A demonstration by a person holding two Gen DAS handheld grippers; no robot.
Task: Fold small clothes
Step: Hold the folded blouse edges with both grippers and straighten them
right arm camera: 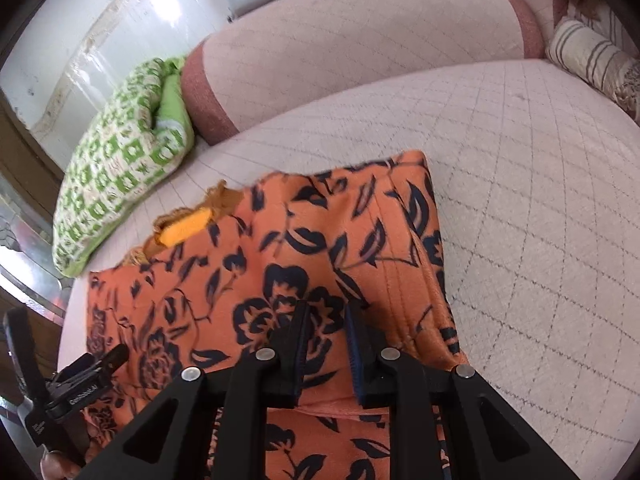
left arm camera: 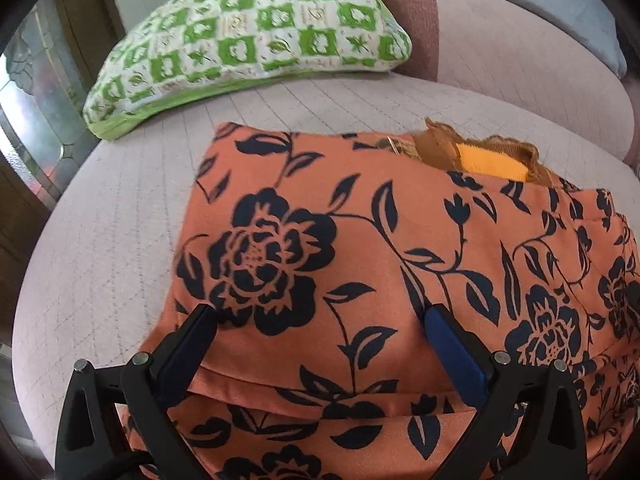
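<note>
An orange garment with a dark floral print (left arm camera: 360, 248) lies folded on the pink quilted sofa seat (left arm camera: 120, 208). A brown lace trim with a yellow patch (left arm camera: 492, 160) shows at its far edge. My left gripper (left arm camera: 320, 316) is open, its fingers hovering over the near fold. In the right wrist view the same garment (right arm camera: 280, 264) fills the middle. My right gripper (right arm camera: 326, 312) has its fingers a narrow gap apart over the garment's near right part, with no cloth between them. The left gripper (right arm camera: 80, 368) shows at the lower left there.
A green and white patterned pillow (left arm camera: 248, 36) lies at the sofa's far left, also in the right wrist view (right arm camera: 120, 160). The pink backrest (right arm camera: 360, 52) rises behind. A striped cushion (right arm camera: 592, 60) sits at the far right. Bare seat (right arm camera: 540, 220) lies right of the garment.
</note>
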